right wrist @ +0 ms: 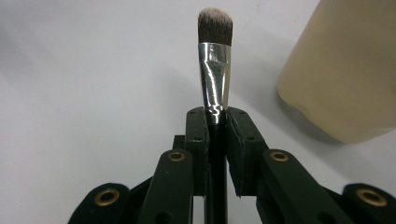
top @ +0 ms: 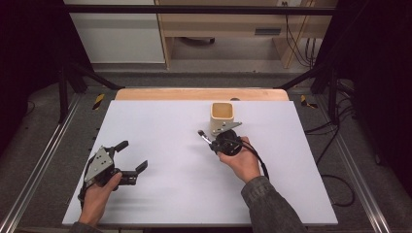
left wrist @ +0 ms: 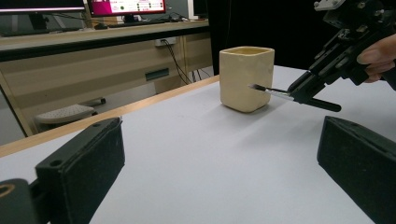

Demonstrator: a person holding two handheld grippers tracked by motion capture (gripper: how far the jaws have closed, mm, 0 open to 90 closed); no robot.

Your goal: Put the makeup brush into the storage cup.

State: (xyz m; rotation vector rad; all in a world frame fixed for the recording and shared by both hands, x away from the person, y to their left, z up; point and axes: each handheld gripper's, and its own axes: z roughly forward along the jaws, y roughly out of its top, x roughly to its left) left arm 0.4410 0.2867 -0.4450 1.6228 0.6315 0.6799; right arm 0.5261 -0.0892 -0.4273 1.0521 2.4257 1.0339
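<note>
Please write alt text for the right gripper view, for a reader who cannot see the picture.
The right gripper, its two black fingers rising from the bottom, is shut on a small make-up brush with a black handle, shiny silver ferrule and dark bristles pointing up the frame. It is over a white table top, with a cream, rounded-square ceramic cup at the right edge.

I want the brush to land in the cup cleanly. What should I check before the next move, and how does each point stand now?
1. Right gripper clamped on the brush: ok.
2. Brush straight in line with the jaws: ok.
3. Cup upright, mouth open: ok.
4. Bristles above the cup rim: not ok, they point at its side.
5. Left gripper open and well away from the cup: ok.
6. Cup empty inside: cannot tell.
</note>
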